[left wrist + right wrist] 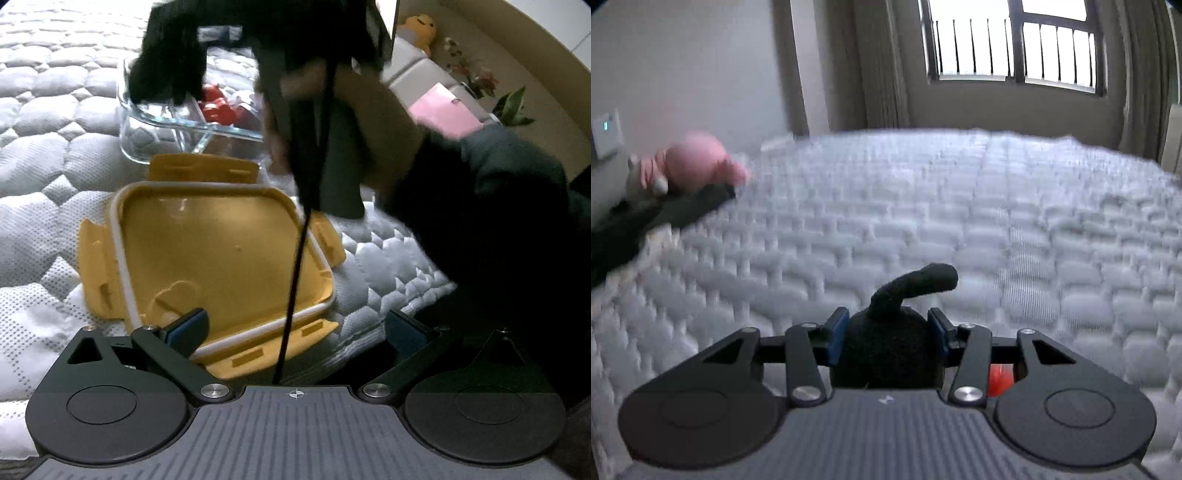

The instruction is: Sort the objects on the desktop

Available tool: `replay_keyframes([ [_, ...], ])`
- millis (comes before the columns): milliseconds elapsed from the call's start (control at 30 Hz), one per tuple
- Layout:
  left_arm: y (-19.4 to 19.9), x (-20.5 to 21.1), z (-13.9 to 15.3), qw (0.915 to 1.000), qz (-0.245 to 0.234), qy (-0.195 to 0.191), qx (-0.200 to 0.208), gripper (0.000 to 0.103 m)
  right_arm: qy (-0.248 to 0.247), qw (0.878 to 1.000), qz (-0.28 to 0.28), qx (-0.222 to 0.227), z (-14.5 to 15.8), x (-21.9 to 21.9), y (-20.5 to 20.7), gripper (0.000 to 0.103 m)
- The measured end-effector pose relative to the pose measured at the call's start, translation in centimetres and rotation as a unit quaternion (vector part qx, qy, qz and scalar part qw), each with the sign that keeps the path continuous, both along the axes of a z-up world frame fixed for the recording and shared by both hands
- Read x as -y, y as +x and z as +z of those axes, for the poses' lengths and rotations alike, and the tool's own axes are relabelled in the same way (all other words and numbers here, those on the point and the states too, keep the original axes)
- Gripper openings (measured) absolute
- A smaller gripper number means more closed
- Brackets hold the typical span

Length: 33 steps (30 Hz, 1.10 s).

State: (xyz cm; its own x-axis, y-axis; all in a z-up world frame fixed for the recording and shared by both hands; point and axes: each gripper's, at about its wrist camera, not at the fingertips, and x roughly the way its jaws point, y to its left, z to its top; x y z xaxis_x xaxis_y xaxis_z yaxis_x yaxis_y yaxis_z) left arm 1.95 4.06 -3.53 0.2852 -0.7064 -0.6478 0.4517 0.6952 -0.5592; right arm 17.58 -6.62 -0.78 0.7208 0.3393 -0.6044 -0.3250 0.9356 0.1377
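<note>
Black fuzzy toy (886, 354) is sitting between the blue pads (836, 341) of the right gripper (888, 341), which are closing in against its round body from either side, so the claw is standing about half open around it. Its thin limb is sticking out ahead of the jaws, rising first and then bending toward two o'clock, long axis tilting up and rightward over the quilted mattress (960, 206). At ten o'clock a pink plush (698, 162) is lying near the wall. In the left wrist view, the left gripper (295, 328) is hovering wide open and empty above the yellow lid (221, 251), which is lying flat; at twelve o'clock beyond it the glass container (159, 136) is holding red pieces (218, 105).
</note>
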Motion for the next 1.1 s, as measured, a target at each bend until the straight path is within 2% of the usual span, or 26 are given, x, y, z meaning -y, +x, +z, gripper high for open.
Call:
replay_keyframes([
  [67, 0.1, -0.3, 0.0, 1.0, 0.004, -0.001, 0.0, 0.103, 0.021, 0.999, 0.007, -0.04, 0.3, 0.9, -0.8, 0.056],
  [133, 0.4, -0.3, -0.2, 1.0, 0.006, -0.006, -0.004, 0.103, 0.043, 0.998, 0.003, -0.05, 1.9, 2.3, -1.7, 0.056],
  [200, 0.6, 0.0, -0.4, 0.9999, 0.004, -0.009, -0.009, 0.103, 0.052, 0.998, -0.018, -0.026, 3.9, 3.6, -2.4, 0.053],
  [267, 0.7, 0.6, -0.5, 0.9999, -0.003, -0.009, -0.012, 0.103, 0.022, 0.999, -0.028, 0.014, 6.0, 3.7, -3.0, 0.047],
  [333, 0.5, 1.1, -0.5, 0.9998, -0.015, -0.004, -0.009, 0.103, -0.006, 1.0, -0.01, 0.018, 6.6, 3.1, -3.0, 0.037],
  [400, 0.2, 1.6, -0.4, 0.9997, -0.023, 0.001, -0.004, 0.103, -0.013, 0.999, 0.009, -0.029, 5.3, 2.2, -2.3, 0.023],
  [467, 0.0, 1.5, -0.3, 0.9998, -0.021, 0.004, 0.0, 0.103, -0.011, 0.996, 0.024, -0.089, 3.4, 1.3, -1.5, 0.018],
  [533, 0.0, 1.3, -0.3, 0.9999, -0.015, 0.006, 0.0, 0.103, 0.002, 0.994, 0.034, -0.106, 1.9, 0.8, -1.1, 0.019],
  [600, 0.1, 1.1, -0.4, 0.9999, -0.006, 0.007, -0.004, 0.103, -0.016, 0.993, 0.036, -0.11, 1.7, 0.0, -1.1, 0.019],
  [700, 0.3, 1.0, -0.5, 1.0, 0.0, 0.003, -0.009, 0.103, -0.028, 0.987, 0.039, -0.156, 1.4, -0.6, -0.9, 0.019],
  [867, 0.3, 1.9, -0.6, 0.9998, -0.015, 0.008, -0.012, 0.103, -0.005, 0.987, 0.018, -0.158, 0.3, 0.4, 0.4, 0.019],
  [900, 0.1, 1.9, -0.6, 0.9998, -0.016, 0.01, -0.009, 0.103, -0.004, 0.987, 0.013, -0.162, -0.2, 0.6, 0.8, 0.017],
  [933, 0.0, 1.9, -0.5, 0.9997, -0.018, 0.013, -0.006, 0.103, -0.004, 0.985, 0.008, -0.173, -0.8, 0.7, 1.2, 0.019],
  [967, -0.1, 1.8, -0.4, 0.9998, -0.017, 0.014, -0.002, 0.103, 0.003, 0.983, 0.005, -0.185, -1.1, 1.0, 1.5, 0.018],
  [1000, -0.1, 1.6, -0.3, 0.9998, -0.015, 0.015, 0.001, 0.103, 0.019, 0.981, 0.007, -0.192, -0.9, 1.4, 1.6, 0.022],
  [1100, 0.2, 1.0, -0.4, 0.9999, -0.006, 0.01, 0.001, 0.103, 0.065, 0.981, 0.018, -0.179, 1.4, 3.0, 0.8, 0.029],
])
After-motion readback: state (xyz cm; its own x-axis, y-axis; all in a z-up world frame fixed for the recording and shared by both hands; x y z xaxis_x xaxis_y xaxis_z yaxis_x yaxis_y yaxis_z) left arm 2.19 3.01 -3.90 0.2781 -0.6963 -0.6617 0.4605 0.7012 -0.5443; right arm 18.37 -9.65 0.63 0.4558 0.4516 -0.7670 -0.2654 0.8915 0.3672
